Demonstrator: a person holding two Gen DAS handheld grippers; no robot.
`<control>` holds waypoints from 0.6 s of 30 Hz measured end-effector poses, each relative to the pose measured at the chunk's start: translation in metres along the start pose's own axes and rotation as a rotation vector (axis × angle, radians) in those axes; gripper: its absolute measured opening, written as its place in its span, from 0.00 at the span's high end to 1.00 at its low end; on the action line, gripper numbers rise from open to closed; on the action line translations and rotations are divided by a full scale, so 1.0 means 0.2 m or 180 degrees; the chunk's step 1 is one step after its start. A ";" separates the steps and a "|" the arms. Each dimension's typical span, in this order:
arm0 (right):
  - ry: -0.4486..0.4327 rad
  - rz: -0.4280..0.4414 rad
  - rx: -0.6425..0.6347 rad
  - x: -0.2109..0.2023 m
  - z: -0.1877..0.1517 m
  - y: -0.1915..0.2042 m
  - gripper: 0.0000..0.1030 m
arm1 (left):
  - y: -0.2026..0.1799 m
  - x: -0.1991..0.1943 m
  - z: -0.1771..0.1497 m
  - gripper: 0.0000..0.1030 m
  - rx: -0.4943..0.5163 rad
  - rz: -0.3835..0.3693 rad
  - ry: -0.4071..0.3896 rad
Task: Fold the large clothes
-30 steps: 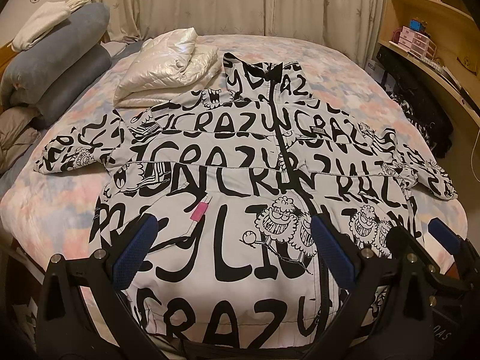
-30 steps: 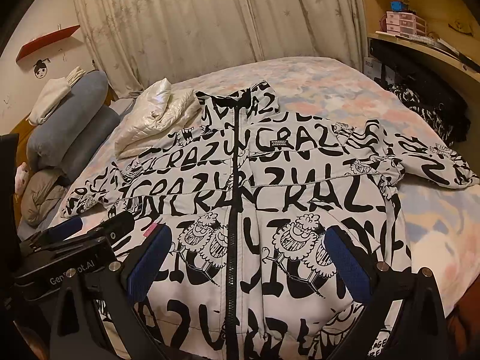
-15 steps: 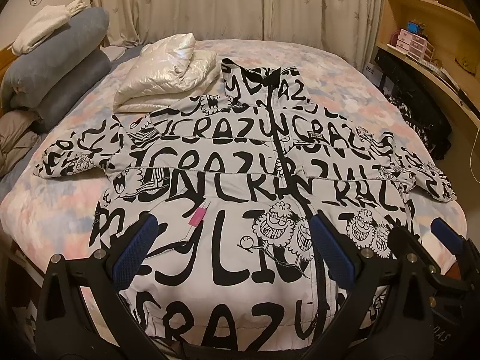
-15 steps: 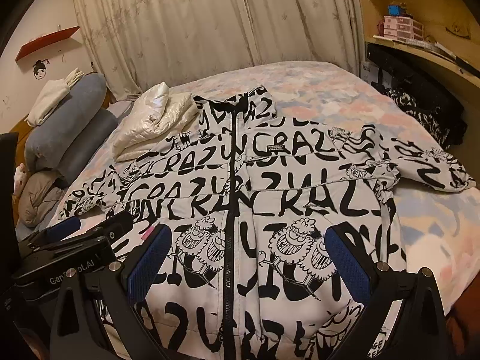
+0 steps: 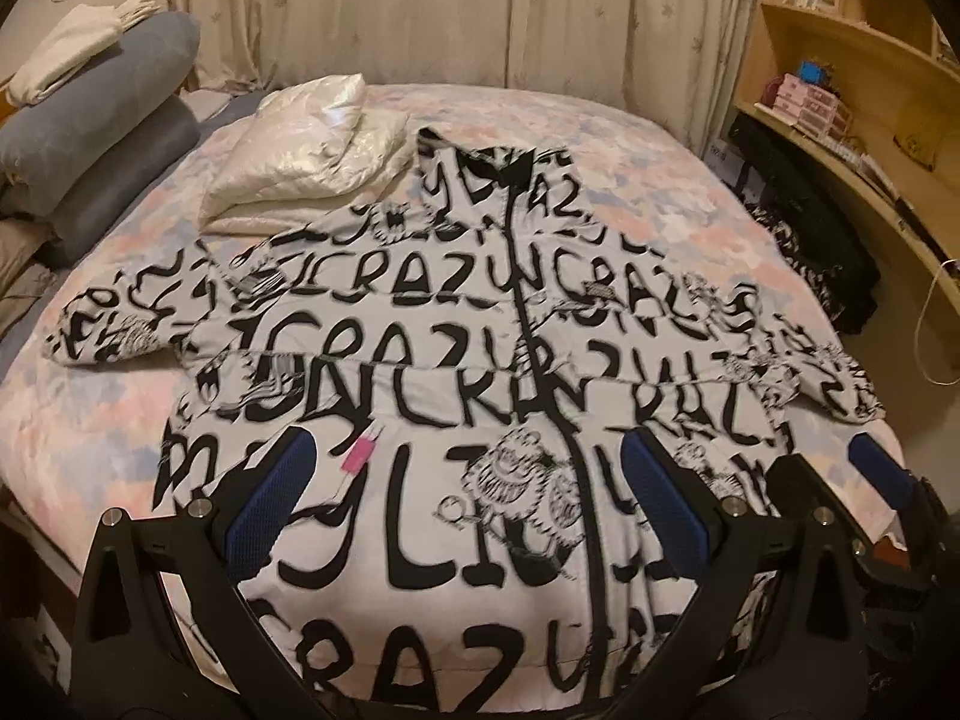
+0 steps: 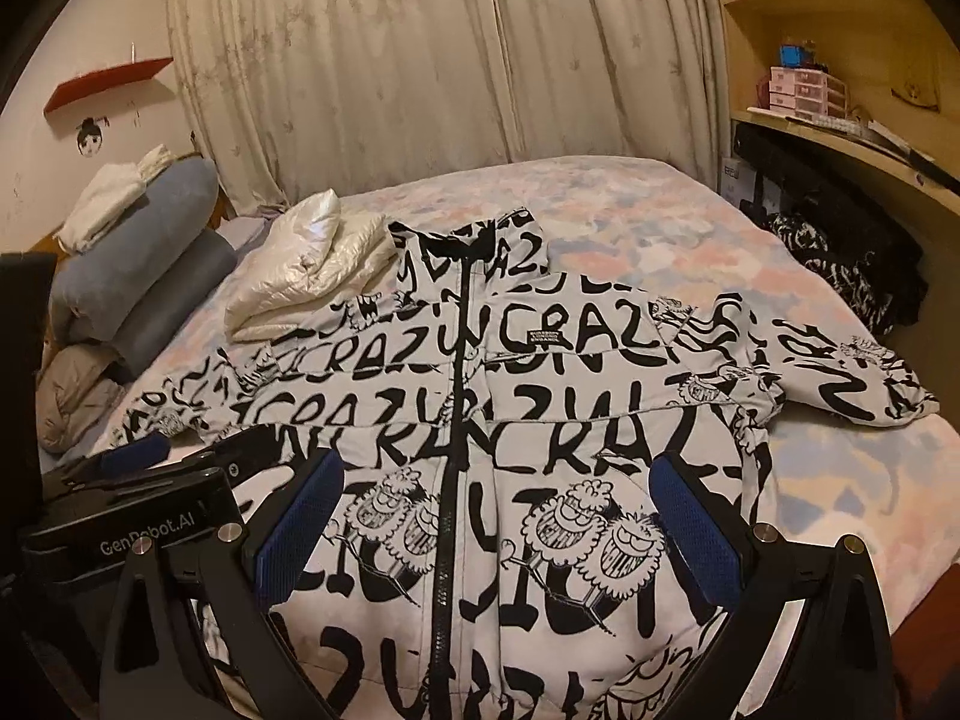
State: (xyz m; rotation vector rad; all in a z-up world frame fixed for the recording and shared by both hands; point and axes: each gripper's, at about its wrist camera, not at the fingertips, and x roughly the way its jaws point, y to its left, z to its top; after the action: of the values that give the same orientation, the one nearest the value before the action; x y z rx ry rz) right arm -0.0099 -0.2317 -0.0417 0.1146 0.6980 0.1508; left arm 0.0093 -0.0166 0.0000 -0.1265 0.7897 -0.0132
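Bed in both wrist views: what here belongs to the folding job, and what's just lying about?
Belongs to the job:
printed jacket, spread flat and zipped
left gripper, open above its hem
right gripper, open above its hem

Just lying about:
folded white jacket, at the printed one's shoulder
blue bolsters
black-and-white garment beside the bed
pink drawers on the shelf

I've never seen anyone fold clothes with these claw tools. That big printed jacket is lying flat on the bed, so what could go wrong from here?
The jacket is thick and puffy, so the open right gripper and left gripper might pinch only the top layer, and the fold would slump. The folded white jacket touches the near shoulder, so swinging that sleeve inward could drag or topple it. The other sleeve lies near the bed's edge and could slip off.
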 end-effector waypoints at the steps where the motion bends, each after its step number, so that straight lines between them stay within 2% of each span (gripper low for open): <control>1: -0.0002 0.0014 0.0007 -0.01 0.01 -0.01 0.00 | -0.02 -0.01 0.01 0.03 0.0015 -0.0019 -0.0025; 7: -0.0149 -0.0078 -0.0100 -0.07 0.16 -0.09 0.00 | -0.18 -0.08 0.14 0.03 0.0181 -0.0184 -0.0379; 11: -0.0335 -0.0273 -0.0137 -0.15 0.28 -0.21 0.00 | -0.34 -0.10 0.28 0.02 0.0364 -0.0439 -0.0474; 14: -0.0410 -0.0443 -0.0109 -0.17 0.38 -0.35 0.00 | -0.47 -0.10 0.39 0.01 0.0426 -0.0649 -0.0479; 18: -0.0435 -0.0649 0.0043 -0.18 0.51 -0.59 0.00 | -0.65 -0.07 0.51 0.01 0.0473 -0.0686 -0.0575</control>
State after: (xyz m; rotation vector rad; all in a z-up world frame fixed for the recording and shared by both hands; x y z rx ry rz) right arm 0.0394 -0.3602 0.0401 0.0654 0.5704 -0.0569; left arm 0.0766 -0.1332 0.0961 -0.0703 0.5896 -0.2608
